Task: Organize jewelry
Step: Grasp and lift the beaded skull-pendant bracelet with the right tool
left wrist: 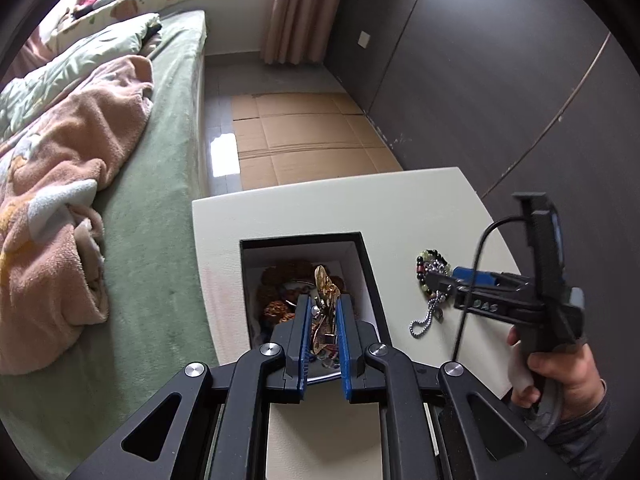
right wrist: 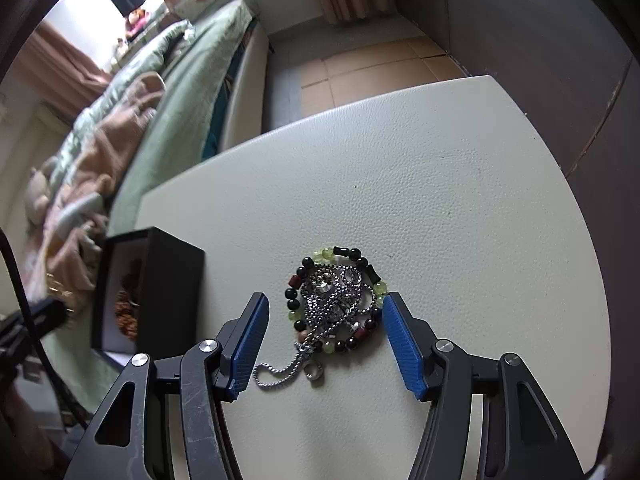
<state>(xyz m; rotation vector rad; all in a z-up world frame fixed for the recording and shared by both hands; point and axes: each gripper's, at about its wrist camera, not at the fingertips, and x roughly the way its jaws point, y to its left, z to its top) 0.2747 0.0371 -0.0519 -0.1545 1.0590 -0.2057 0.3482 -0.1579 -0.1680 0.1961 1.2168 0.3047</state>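
Flanking the bracelet [right wrist: 338, 300], right tool [right wrist: 326, 312] has open table [right wrist: 460, 180] beyond.

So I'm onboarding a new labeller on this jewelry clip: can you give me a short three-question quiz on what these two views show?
1. True or false: the left gripper is shut on a gold-coloured ornament over the black box.
2. What lies coiled on the beaded bracelet? A) a silver ball chain B) a watch C) a ribbon
3. Fill in: the right gripper's blue fingers stand on either side of the ____, not yet pressing on it.

Key: 1 true; 2 A (the silver ball chain trails off onto the white table); 3 beaded bracelet.
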